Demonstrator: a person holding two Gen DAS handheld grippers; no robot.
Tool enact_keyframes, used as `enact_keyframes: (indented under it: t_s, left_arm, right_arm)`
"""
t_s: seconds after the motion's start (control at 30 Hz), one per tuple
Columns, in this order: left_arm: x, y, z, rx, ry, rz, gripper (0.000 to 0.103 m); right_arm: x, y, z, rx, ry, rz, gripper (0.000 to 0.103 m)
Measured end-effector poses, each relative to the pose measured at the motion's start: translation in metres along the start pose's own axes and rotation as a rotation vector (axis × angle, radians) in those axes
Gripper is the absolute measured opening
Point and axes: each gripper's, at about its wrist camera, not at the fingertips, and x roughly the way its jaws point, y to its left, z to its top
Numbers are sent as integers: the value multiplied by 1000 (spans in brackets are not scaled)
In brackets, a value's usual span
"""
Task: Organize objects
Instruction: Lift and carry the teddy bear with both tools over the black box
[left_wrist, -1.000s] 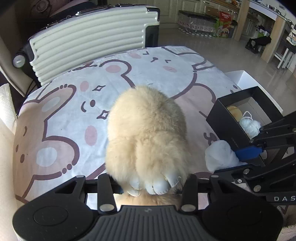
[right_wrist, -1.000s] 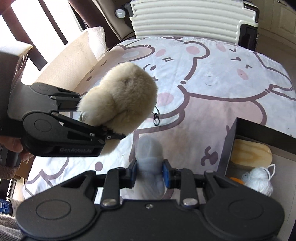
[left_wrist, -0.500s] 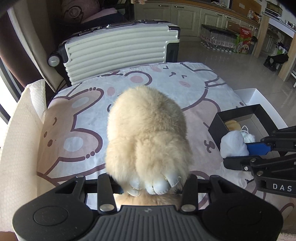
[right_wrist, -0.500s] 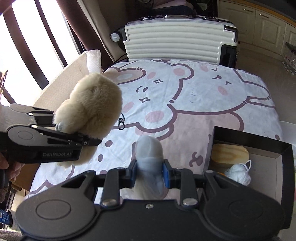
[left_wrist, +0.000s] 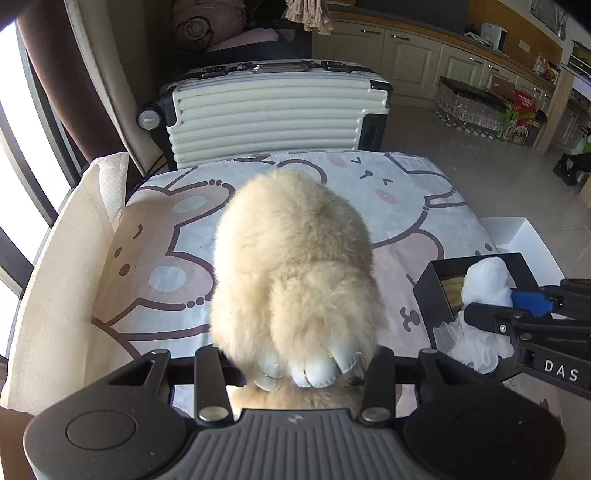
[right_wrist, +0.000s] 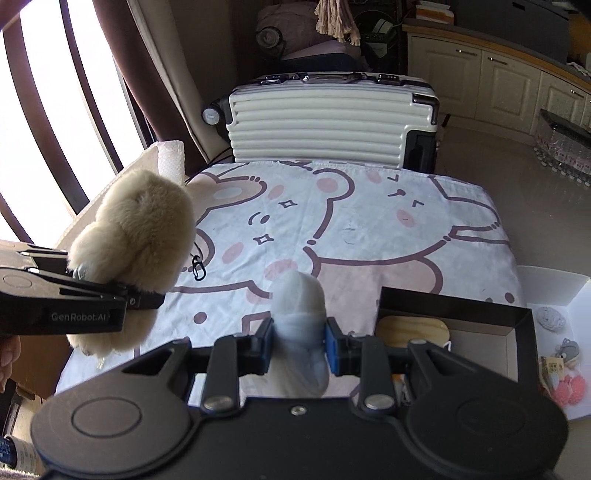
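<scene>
Only the right wrist view shows the white tray (right_wrist: 576, 295) (2 trinkets inside).

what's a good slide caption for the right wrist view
Right gripper clamps a white plush above the bunny-print cloth, while the left gripper holds a cream plush alongside.

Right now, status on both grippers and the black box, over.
Left gripper shut on beige plush paw, held above bear-print cloth. Right gripper shut on white plush toy. Black box open beside it, nothing blocking.
</scene>
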Motion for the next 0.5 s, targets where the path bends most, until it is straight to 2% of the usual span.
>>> enact_keyframes:
  t_s: [0.23,0.5]
  left_arm:
    - [-4,-2,-2,-37,-20,23,44]
    - [-4,-2,-7,-64,-32,28,44]
  right_arm:
    - [-6,-13,4,54,-27,-19,29]
    - [-5,-17,4,52,-29,-33,29]
